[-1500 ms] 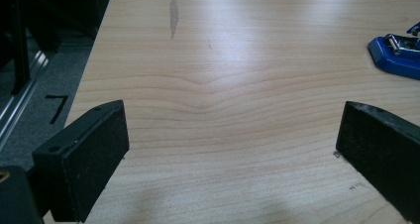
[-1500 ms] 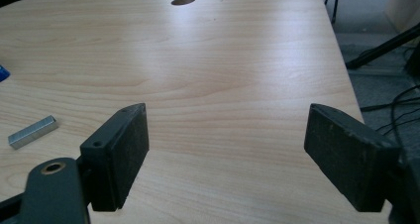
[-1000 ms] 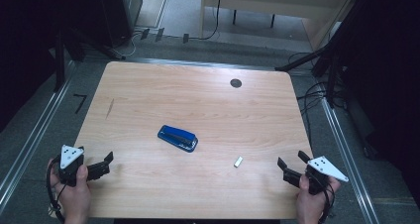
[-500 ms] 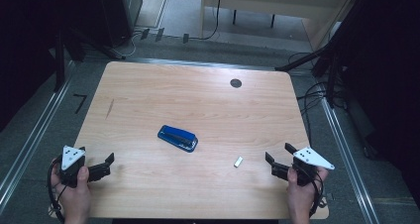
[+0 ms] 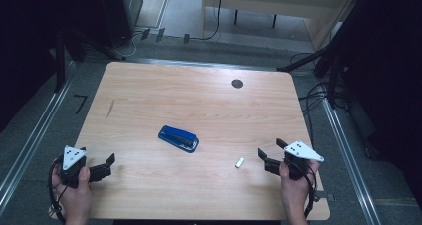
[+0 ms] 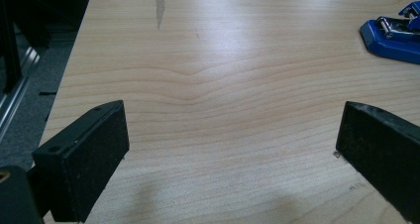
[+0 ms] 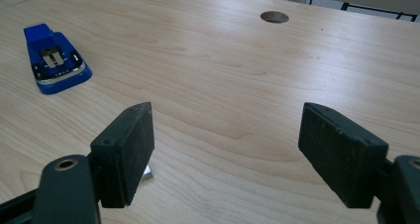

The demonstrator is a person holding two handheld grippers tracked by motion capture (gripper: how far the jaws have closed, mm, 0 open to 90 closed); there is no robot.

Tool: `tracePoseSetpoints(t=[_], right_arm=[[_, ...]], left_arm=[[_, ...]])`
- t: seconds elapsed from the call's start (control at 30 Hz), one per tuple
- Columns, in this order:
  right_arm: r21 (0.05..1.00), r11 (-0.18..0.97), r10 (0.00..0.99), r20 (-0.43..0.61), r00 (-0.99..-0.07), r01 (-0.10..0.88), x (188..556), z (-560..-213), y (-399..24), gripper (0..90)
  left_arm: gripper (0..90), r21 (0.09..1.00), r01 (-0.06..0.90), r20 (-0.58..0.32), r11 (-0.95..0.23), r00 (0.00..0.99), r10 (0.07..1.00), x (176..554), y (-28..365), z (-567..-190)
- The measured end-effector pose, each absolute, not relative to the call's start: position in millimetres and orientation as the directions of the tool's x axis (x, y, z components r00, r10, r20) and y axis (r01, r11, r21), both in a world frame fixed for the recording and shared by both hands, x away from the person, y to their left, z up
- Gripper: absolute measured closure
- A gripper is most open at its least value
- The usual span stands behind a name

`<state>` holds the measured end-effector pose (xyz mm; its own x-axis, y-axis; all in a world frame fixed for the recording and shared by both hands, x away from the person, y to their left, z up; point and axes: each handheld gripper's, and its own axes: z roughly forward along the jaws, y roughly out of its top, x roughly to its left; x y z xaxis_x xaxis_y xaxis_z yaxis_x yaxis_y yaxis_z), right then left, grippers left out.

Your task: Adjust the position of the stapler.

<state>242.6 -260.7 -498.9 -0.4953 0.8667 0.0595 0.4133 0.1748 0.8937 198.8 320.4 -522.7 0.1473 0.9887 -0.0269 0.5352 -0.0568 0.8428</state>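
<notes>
The small silver staple strip (image 5: 240, 162) lies on the bench (image 5: 199, 105) just ahead of the right hand-held gripper (image 5: 264, 158), on the side toward the blue stapler (image 5: 178, 138), its long axis tilted up and away. This hand is the nearer one; its jaws gape with nothing between them and have just been narrowing. The left hand-held gripper (image 5: 107, 165) stands released, well apart from the stapler. The strip looks thin, metallic, flat; the stapler glossy plastic, wedge-shaped; the bench pale wood grain
</notes>
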Motion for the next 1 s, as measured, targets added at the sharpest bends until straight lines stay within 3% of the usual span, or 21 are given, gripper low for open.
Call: tracePoseSetpoints(t=[0.4,1.0], right_arm=[[0.883,0.208,0.828,0.07,-0.557,0.42,252,-496,-238,26.9],[0.872,0.248,0.817,0.046,-0.574,0.423,266,-492,-206,28.2]], left_arm=[[0.5,0.842,0.536,-0.032,-0.053,0.148,0.988,199,321,-523],[0.5,0.841,0.538,-0.035,-0.05,0.146,0.989,199,321,-523]])
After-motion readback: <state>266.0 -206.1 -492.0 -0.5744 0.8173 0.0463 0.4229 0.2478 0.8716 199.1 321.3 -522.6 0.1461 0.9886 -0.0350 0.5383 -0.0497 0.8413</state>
